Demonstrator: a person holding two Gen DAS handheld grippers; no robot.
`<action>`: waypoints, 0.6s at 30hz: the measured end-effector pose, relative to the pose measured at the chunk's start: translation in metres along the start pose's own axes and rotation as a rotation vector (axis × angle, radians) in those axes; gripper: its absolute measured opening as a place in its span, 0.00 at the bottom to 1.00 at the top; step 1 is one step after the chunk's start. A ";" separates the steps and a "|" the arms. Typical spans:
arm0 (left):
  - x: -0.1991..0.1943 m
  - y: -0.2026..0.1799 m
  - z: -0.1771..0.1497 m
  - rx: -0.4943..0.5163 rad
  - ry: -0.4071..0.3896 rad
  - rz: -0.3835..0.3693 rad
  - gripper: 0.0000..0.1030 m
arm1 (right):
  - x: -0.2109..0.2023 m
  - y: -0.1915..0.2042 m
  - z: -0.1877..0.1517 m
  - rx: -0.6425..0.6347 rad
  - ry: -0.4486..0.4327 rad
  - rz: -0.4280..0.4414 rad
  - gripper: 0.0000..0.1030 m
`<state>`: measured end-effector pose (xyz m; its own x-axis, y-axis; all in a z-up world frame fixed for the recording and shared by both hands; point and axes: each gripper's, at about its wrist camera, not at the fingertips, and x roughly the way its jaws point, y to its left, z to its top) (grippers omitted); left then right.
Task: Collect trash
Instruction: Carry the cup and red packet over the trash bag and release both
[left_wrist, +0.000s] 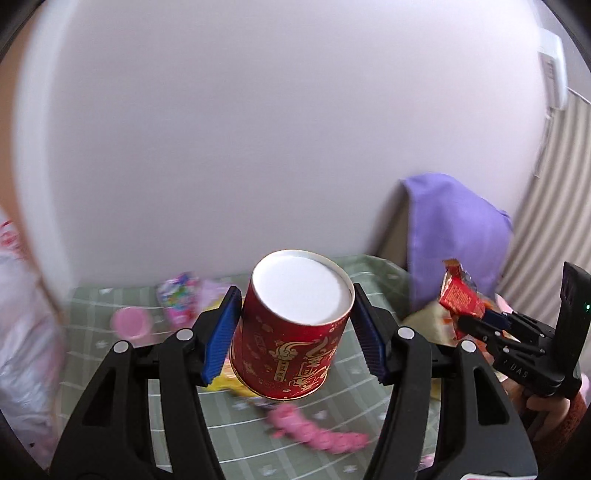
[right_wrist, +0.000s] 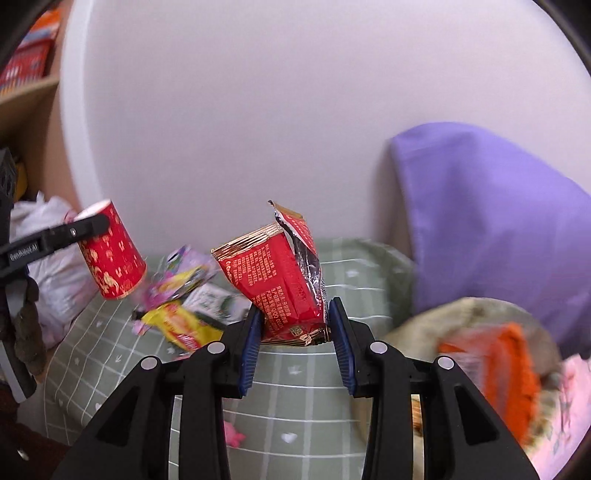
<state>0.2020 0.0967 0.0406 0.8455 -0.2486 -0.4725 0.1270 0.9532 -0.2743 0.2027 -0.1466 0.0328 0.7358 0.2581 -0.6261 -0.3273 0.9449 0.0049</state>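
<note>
Fingers of our left gripper (left_wrist: 295, 339) clamp the red paper cup (left_wrist: 291, 328) mid-air over the bed; our right gripper (right_wrist: 295, 341) pinches the red wrapper (right_wrist: 284, 284) by its bottom. We should keep both squeezes steady while carrying. Cup axis tilts, white base up toward the camera; wrapper stands upright, torn end up.

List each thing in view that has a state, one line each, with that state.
Left claw: shut on the cup.
Cup: upside down, tilted, held off the bed, white base up.
Right claw: shut on the red wrapper.
Red wrapper: torn open at the top, crumpled, held off the bed.
Yellow wrapper: lying flat on the bed, not held.
Purple pillow: leaning upright against the wall.
</note>
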 end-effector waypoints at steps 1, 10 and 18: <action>0.004 -0.011 0.003 0.007 0.004 -0.034 0.54 | -0.012 -0.010 -0.001 0.007 -0.015 -0.025 0.34; 0.046 -0.112 0.011 0.027 0.039 -0.366 0.54 | -0.088 -0.112 -0.006 0.067 -0.106 -0.242 0.34; 0.097 -0.205 -0.002 0.126 0.134 -0.514 0.54 | -0.101 -0.175 -0.025 0.112 -0.091 -0.330 0.34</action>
<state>0.2576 -0.1234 0.0495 0.5851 -0.7002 -0.4091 0.5751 0.7140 -0.3994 0.1709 -0.3431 0.0757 0.8422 -0.0530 -0.5365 0.0005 0.9952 -0.0975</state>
